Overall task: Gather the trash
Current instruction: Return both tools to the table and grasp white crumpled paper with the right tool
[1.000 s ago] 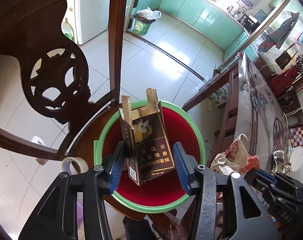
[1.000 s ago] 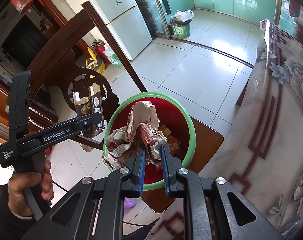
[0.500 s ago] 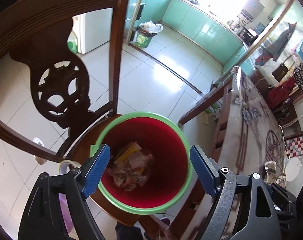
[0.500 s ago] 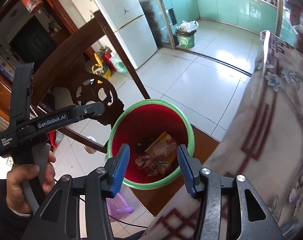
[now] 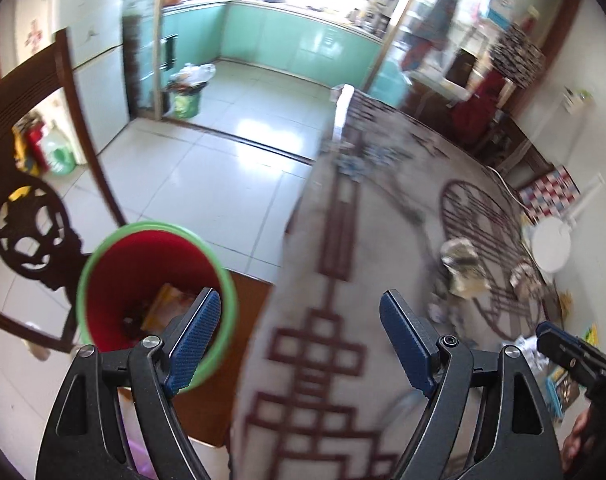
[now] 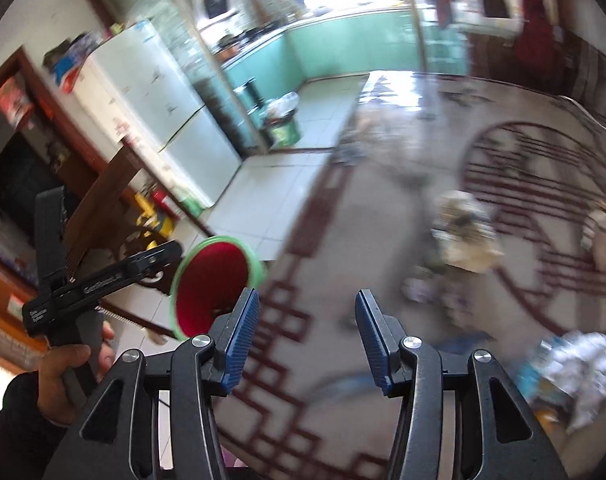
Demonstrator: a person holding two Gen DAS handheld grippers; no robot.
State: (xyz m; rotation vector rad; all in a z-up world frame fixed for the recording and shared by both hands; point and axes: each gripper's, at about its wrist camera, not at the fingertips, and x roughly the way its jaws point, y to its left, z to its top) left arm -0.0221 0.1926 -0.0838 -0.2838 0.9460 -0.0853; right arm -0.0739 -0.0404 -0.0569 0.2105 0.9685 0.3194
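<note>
Both grippers, left and right, wide and empty over the bench; probably aiming at blurred trash mid-right; bin lower left.

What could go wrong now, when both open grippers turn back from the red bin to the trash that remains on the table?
1. The red bin stands on a chair seat close to the table edge; a sweeping left gripper could knock it over.
2. Both views are motion-blurred, so the right gripper may misjudge the crumpled paper and push it instead of gripping it.
3. The two grippers head for the same pile and may collide.
</note>
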